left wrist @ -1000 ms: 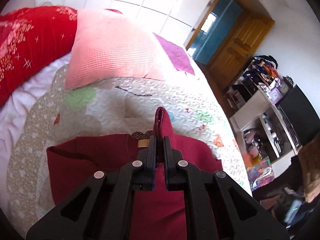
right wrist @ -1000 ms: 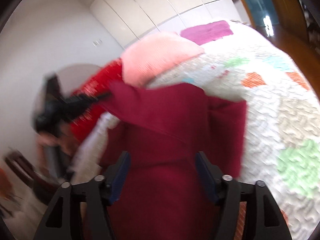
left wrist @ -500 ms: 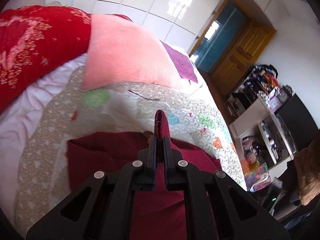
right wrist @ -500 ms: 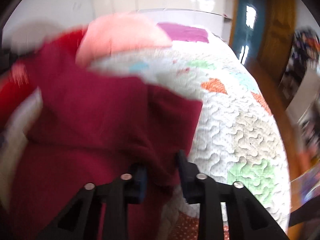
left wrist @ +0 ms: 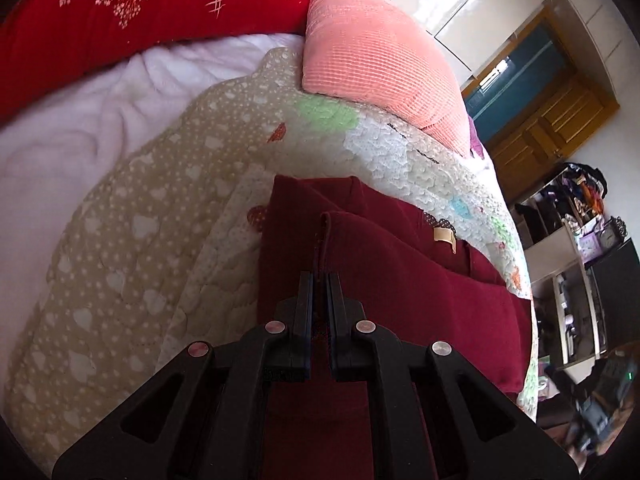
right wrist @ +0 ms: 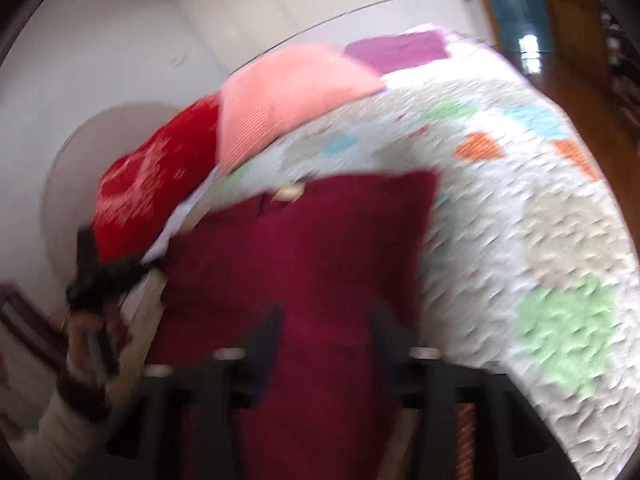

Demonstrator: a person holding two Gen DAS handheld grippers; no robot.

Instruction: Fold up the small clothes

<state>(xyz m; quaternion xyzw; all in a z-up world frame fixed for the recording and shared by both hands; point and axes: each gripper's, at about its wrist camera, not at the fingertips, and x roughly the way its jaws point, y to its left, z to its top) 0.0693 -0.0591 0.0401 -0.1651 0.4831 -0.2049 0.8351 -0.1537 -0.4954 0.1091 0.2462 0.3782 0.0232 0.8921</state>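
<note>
Maroon garment (left wrist: 404,280) now folded flatter on quilt (left wrist: 132,240); left gripper (left wrist: 319,276) still pinching its raised edge; right gripper (right wrist: 326,320) spread wide again, released, blurred.

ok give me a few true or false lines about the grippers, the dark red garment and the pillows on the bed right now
1. The left gripper is shut on a fold of the dark red garment. True.
2. The right gripper is clamped shut on the garment. False: its fingers stand apart over the cloth.
3. The garment lies on a patchwork quilt. True.
4. The pink pillow lies on top of the garment. False: it sits apart, further up the bed.
5. A red embroidered pillow lies beside the pink one. True.
</note>
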